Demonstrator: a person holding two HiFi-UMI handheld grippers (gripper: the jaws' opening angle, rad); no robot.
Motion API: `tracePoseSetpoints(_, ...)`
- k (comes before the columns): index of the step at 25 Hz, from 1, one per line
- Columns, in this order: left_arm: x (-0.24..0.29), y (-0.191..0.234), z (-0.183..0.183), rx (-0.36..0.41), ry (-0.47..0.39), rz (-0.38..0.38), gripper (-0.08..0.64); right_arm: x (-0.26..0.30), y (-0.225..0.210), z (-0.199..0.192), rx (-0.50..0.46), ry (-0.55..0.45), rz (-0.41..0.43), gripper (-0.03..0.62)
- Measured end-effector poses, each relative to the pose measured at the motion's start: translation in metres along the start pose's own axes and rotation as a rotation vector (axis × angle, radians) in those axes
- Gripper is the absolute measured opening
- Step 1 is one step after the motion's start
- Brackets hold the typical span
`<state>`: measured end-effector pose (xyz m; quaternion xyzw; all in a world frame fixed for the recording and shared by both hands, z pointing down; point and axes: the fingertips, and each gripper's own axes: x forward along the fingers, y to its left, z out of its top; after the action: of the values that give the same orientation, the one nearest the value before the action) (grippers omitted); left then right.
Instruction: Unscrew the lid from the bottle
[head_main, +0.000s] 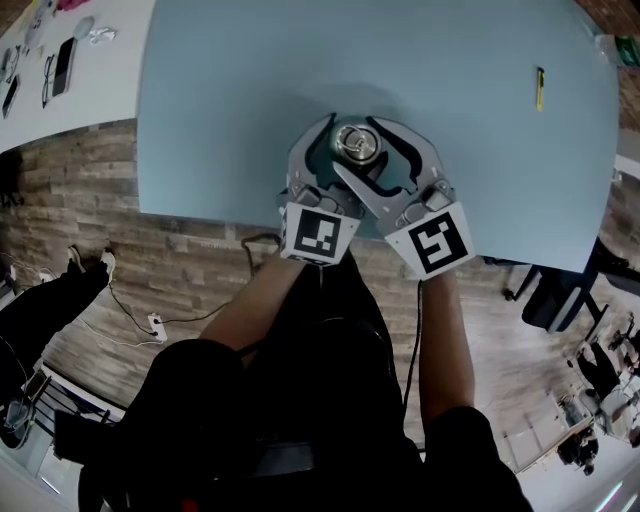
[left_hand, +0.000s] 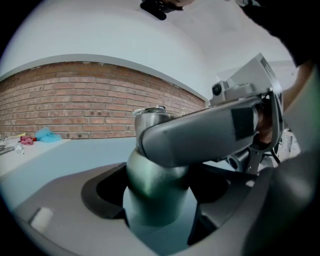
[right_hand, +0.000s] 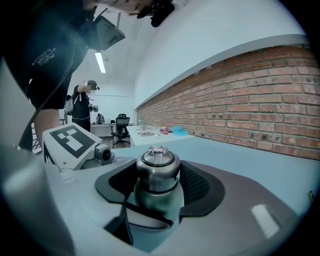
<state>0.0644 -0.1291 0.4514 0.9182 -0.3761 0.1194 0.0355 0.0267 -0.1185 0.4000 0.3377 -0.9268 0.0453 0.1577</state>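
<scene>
Bottle (left_hand: 156, 180) upright near table (head_main: 230, 90) edge | left gripper (left_hand: 159, 207) jaws apart around its body, right gripper (right_hand: 159, 181) jaws apart around lid (right_hand: 158, 165), neither pressing | risk, I'd say: a loose body hold lets the bottle spin or tip off.

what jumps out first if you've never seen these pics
A steel bottle stands near the front edge of the pale blue table, hemmed in by two grey tongs that cross over it from the person's side. The left tongs bracket its body, and the right tongs bracket its shiny lid. Each carries a black-and-white marker cube at the table's edge.
</scene>
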Motion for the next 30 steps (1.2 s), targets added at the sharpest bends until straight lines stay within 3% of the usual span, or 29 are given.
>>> tracePoseSetpoints(30, 0.0018, -0.0053, -0.0026, 0.054, 0.013, -0.263, 0.367, 0.0015, 0.0015, 0.0027, -0.049, -0.015, 0.214, 0.264)
